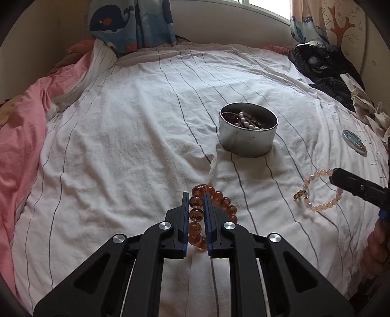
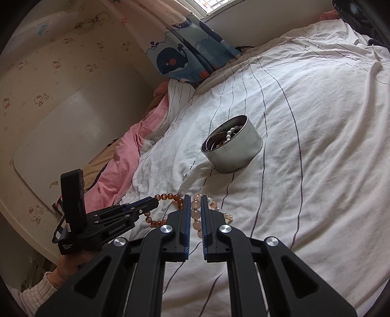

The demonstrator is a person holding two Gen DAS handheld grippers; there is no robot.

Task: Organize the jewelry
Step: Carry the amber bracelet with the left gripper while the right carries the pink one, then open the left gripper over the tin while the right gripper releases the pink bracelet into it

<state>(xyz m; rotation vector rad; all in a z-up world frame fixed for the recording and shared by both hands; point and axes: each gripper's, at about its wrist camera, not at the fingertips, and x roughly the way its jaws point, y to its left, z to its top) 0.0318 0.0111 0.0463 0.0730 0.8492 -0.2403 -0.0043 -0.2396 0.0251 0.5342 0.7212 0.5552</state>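
Observation:
An amber bead bracelet [image 1: 219, 198] lies on the striped white bedsheet [image 1: 121, 146]. My left gripper [image 1: 196, 197] is shut on one side of it; its beads sit between the fingers. A pale pink bead bracelet [image 1: 321, 207] lies to the right. My right gripper [image 2: 195, 198] is shut on the pink bracelet [image 2: 195, 214], seen in the right wrist view. A round silver tin [image 1: 247, 136] holding pearl and dark jewelry stands open beyond both bracelets; it also shows in the right wrist view [image 2: 234, 151]. The left gripper [image 2: 146, 206] and amber bracelet [image 2: 170, 197] show there too.
The tin's lid [image 1: 354, 141] lies on the sheet at the far right. Dark clothes [image 1: 324, 68] are piled at the back right. A pink quilt [image 1: 22, 136] lies along the left. A whale-print curtain [image 1: 129, 22] hangs at the head of the bed.

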